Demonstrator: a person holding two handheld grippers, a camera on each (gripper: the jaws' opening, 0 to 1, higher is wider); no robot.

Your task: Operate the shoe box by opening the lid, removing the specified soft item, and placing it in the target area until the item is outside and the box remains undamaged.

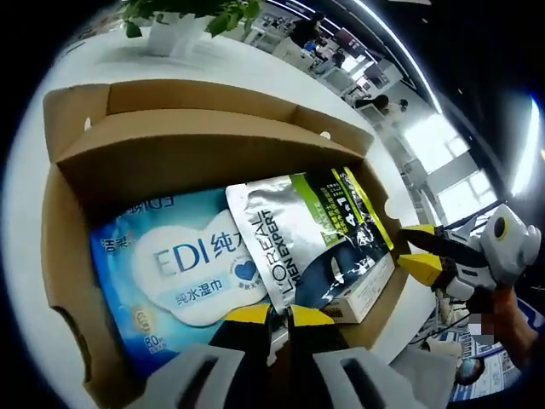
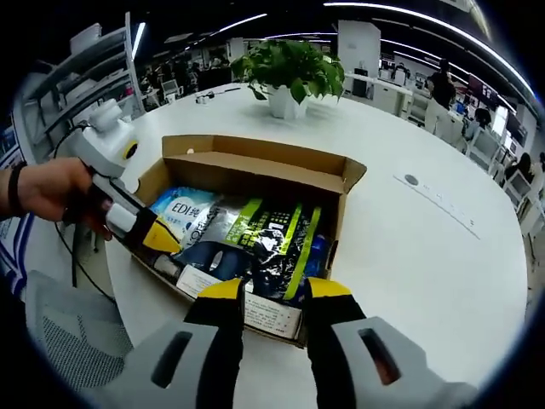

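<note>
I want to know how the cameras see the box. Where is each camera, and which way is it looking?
Left gripper view: rides the left gripper, close above the open shoe box, looking down at the blue wet wipes pack and the L'Oreal pouch; the right gripper enters from the right.
Right gripper view: rides the right gripper, farther back, facing the box across the white table toward a potted plant; a hand holds the left gripper.
Shared: box, wipes, pouch, plant.
</note>
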